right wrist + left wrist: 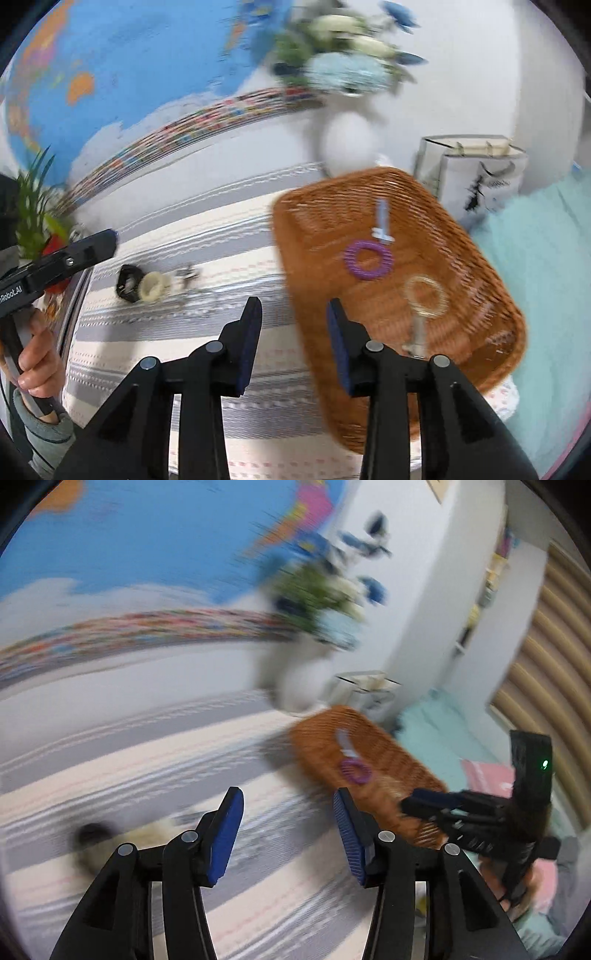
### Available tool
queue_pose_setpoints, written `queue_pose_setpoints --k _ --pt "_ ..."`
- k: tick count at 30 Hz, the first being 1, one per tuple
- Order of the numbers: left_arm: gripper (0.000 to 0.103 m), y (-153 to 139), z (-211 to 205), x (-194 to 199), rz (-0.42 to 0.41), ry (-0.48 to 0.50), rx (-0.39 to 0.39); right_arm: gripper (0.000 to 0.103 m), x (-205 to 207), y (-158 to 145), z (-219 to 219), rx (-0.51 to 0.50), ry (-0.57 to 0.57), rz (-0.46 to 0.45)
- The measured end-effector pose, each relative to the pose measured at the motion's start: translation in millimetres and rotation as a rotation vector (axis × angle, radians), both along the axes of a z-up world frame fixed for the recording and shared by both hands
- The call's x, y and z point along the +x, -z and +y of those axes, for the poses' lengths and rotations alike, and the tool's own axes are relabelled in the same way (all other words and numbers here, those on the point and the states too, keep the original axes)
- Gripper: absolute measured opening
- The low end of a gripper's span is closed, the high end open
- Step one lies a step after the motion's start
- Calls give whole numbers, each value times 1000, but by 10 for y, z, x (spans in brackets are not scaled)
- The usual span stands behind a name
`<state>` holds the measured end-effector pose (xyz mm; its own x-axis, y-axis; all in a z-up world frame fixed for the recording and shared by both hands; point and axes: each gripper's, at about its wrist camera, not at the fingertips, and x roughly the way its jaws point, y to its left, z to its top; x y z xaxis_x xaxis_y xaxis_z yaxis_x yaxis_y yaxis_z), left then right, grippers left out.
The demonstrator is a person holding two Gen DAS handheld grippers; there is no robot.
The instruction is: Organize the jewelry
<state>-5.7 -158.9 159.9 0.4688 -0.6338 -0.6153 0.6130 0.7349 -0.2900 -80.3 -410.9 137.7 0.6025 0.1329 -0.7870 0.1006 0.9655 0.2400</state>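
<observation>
A brown wicker basket [317, 206] lies on the striped cloth [192, 229]. Inside it are a purple ring [351, 258], a pale blue clip [382, 221] and a clear ring with a metal piece [410, 291]. My right gripper [293, 306] is open and empty above the basket's left rim. On the cloth to the left lie a black scrunchie [127, 282], a cream ring [152, 286] and a small dark piece [186, 275]. My left gripper [288, 797] is open and empty over the cloth, with the basket [388, 746] to its right and the black scrunchie [90, 834] to its left, blurred.
A white vase of flowers [347, 144] stands behind the basket, before a world map on the wall. Paper bags [476, 173] and teal bedding [546, 258] are on the right. A green plant [33, 210] stands far left. A hand [37, 350] holds the left gripper [110, 240].
</observation>
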Motion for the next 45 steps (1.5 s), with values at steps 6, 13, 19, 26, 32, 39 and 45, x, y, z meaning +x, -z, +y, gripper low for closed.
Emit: queue_pose_setpoints --k 6,13,19,26,32,39,45 --pt "52 18 919 -56 -62 -171 19 40 150 26 663 -18 -112 -24" --pt "52 282 1333 262 5 -269 34 40 355 205 1120 21 -189 -15" --pt "52 762 1379 744 145 -316 130 39 487 351 1251 32 -193 22" --pt "52 1154 1439 1022 236 -325 95 39 631 463 1212 46 -178 44" --pt "52 1306 1369 1094 265 -309 91 39 892 527 1173 59 -156 59" --pt "41 1393 1218 1118 241 -307 153 39 1303 785 1279 92 -171 128" --pt "23 1393 1139 1124 227 -306 174 39 1484 1038 1425 99 -202 186"
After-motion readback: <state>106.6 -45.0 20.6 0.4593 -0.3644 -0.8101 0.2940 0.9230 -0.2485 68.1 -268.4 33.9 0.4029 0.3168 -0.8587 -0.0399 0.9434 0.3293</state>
